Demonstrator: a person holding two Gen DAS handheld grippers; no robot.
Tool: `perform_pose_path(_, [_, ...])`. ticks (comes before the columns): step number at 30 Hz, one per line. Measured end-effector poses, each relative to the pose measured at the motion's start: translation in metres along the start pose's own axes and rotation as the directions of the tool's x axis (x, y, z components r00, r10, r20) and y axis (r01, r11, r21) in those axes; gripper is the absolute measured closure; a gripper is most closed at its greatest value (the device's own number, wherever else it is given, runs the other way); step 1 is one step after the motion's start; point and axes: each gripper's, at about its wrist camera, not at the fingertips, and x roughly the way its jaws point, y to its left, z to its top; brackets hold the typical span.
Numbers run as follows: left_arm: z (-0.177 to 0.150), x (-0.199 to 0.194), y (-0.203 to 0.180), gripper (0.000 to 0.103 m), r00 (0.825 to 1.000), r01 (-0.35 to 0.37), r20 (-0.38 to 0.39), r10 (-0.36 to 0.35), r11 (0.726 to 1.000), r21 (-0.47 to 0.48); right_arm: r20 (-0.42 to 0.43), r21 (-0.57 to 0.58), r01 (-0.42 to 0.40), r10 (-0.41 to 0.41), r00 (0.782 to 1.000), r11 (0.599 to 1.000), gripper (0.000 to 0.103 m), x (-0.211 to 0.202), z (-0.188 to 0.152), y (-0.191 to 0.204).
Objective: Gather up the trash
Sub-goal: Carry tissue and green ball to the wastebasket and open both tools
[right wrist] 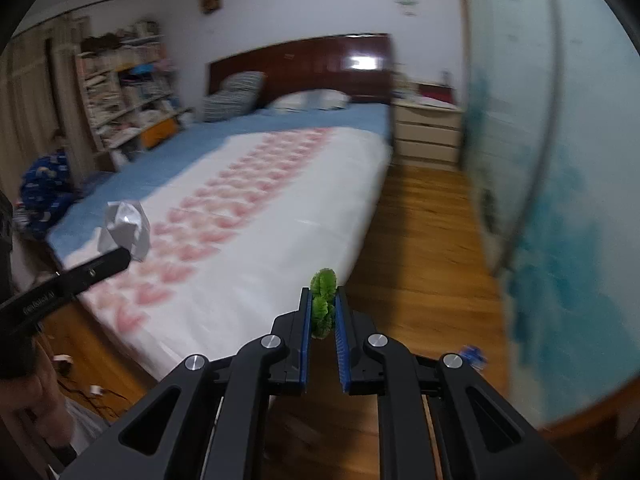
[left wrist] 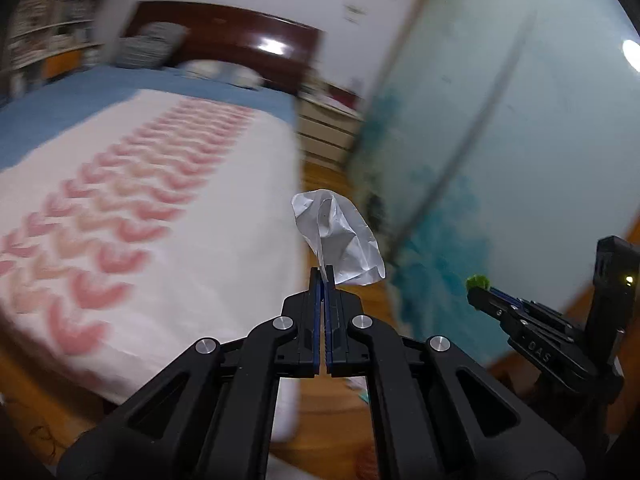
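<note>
My left gripper is shut on a crumpled white paper scrap, which sticks up from its tips beside the bed. From the right wrist view the same paper shows at the left, clamped by the left gripper. My right gripper is shut on a fuzzy green scrap pinched between its blue pads. That green scrap also appears at the right gripper's tips in the left wrist view. Both grippers are held up in the air over the wooden floor.
A bed with a white and pink patterned cover fills the left. A pale wardrobe door with blue print rises on the right. A white nightstand stands by the headboard. Small scraps lie on the floor; a hand shows lower left.
</note>
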Motion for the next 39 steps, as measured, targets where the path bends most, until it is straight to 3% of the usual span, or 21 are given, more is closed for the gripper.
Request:
perform_pose_path(5, [-0.030,0.044,-0.101,0.102,0.981,0.157,-0.134,-0.141,0.980,0.121,-0.076,0.085,0.202,-0.196,0.978,0.976,0.090,-0.052,-0.056,-0.117])
perform_pose_path(7, [-0.044,0.061,-0.142,0.102,0.964,0.214,-0.192,-0.183,0.964,0.158,-0.118,0.126,0.278,-0.263,0.957,0.952,0.090,-0.072,-0.086,-0.163])
perform_pose_path(10, [-0.070,0.091,-0.198,0.102,0.920,0.314,-0.297,-0.256,0.934,0.169,-0.187,0.176,0.357,-0.324,0.927,0.918,0.090,-0.089,-0.133,-0.215])
perform_pose_path(12, [-0.098,0.111,-0.232,0.102,0.883,0.366,-0.377,-0.280,0.913,0.179,-0.238,0.206,0.384,-0.335,0.912,0.900,0.090,-0.091,-0.162,-0.240])
perform_pose_path(15, [-0.146,0.137,-0.271,0.102,0.811,0.433,-0.505,-0.295,0.883,0.181,-0.350,0.271,0.408,-0.306,0.886,0.872,0.090,-0.084,-0.220,-0.279])
perform_pose_path(16, [-0.169,0.148,-0.282,0.102,0.783,0.451,-0.555,-0.281,0.871,0.194,-0.379,0.297,0.409,-0.287,0.880,0.863,0.090,-0.080,-0.239,-0.287])
perform_pose_path(19, [-0.220,0.175,-0.296,0.102,0.720,0.465,-0.659,-0.219,0.857,0.223,-0.484,0.317,0.443,-0.259,0.836,0.839,0.090,-0.058,-0.297,-0.305])
perform_pose_path(21, [-0.251,0.197,-0.294,0.102,0.665,0.453,-0.730,-0.158,0.862,0.227,-0.518,0.337,0.452,-0.237,0.822,0.826,0.090,-0.050,-0.316,-0.310])
perform_pose_path(22, [-0.256,0.204,-0.291,0.102,0.650,0.444,-0.749,-0.132,0.865,0.233,-0.539,0.356,0.459,-0.222,0.813,0.814,0.090,-0.045,-0.327,-0.313])
perform_pose_path(24, [-0.263,0.219,-0.288,0.102,0.633,0.418,-0.770,-0.086,0.875,0.246,-0.549,0.378,0.458,-0.204,0.810,0.805,0.090,-0.041,-0.336,-0.312])
perform_pose_path(26, [-0.266,0.225,-0.287,0.102,0.633,0.403,-0.772,-0.060,0.877,0.262,-0.551,0.402,0.454,-0.186,0.814,0.795,0.090,-0.035,-0.343,-0.315])
perform_pose_path(33, [-0.291,0.230,-0.288,0.102,0.588,0.400,-0.809,-0.013,0.874,0.277,-0.536,0.412,0.445,-0.184,0.824,0.795,0.088,-0.030,-0.349,-0.313])
perform_pose_path(34, [-0.292,0.229,-0.289,0.100,0.588,0.399,-0.809,-0.008,0.873,0.281,-0.530,0.421,0.443,-0.182,0.828,0.792,0.080,-0.031,-0.349,-0.314])
perform_pose_path(35, [-0.293,0.230,-0.289,0.098,0.589,0.396,-0.808,0.002,0.871,0.290,-0.514,0.426,0.445,-0.194,0.835,0.788,0.063,-0.036,-0.348,-0.313])
perform_pose_path(38, [-0.289,0.227,-0.290,0.070,0.599,0.376,-0.800,0.028,0.873,0.311,-0.491,0.403,0.475,-0.254,0.834,0.782,0.055,-0.046,-0.344,-0.309])
perform_pose_path(39, [-0.286,0.224,-0.290,0.055,0.611,0.372,-0.791,0.026,0.872,0.317,-0.489,0.401,0.477,-0.257,0.833,0.782,0.055,-0.048,-0.344,-0.308])
